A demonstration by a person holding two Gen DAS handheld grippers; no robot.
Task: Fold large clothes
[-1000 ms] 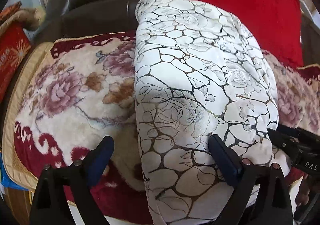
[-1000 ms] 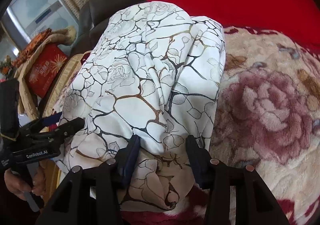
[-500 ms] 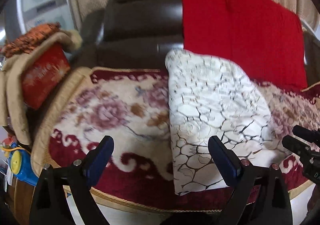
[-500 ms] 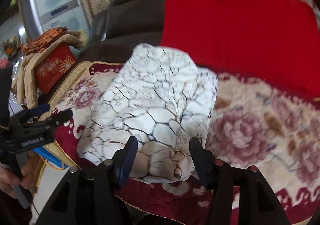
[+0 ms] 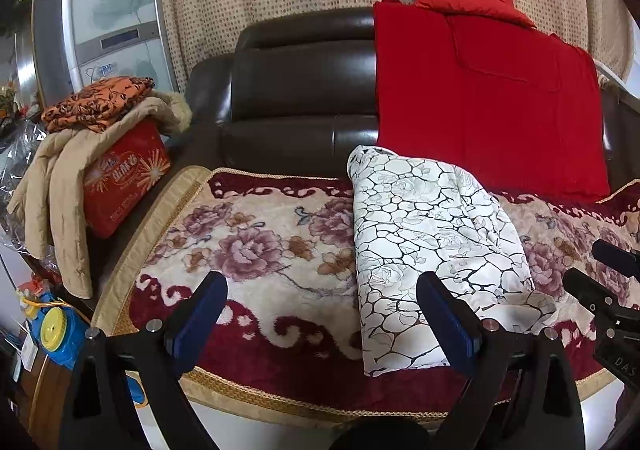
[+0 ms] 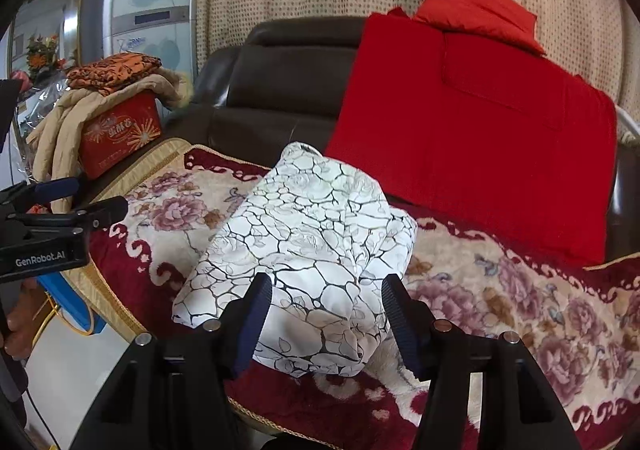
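A folded white garment (image 5: 424, 238) with a dark crackle-and-rose print lies flat on the flowered blanket (image 5: 260, 242) that covers the sofa seat. My left gripper (image 5: 320, 290) hovers above the blanket's front edge, open wide with nothing between its blue pads. The right wrist view shows the same garment (image 6: 312, 242) lying below and ahead of my right gripper (image 6: 328, 286). Its jaws are opening and neither pad presses on the fabric. Each gripper also shows at the edge of the other's view: the left gripper (image 6: 80, 198) and the right gripper (image 5: 600, 262).
A red cloth (image 5: 480, 102) hangs over the dark leather sofa back (image 5: 300, 98). On the left armrest sit a red box (image 5: 124, 178), a beige coat (image 5: 60, 170) and a folded orange cloth (image 5: 96, 98). A blue and yellow toy (image 5: 52, 334) lies on the floor at the left.
Both grippers have risen and drawn back from the garment, which now looks smaller and lies free on the blanket. The right jaws have spread a little wider.
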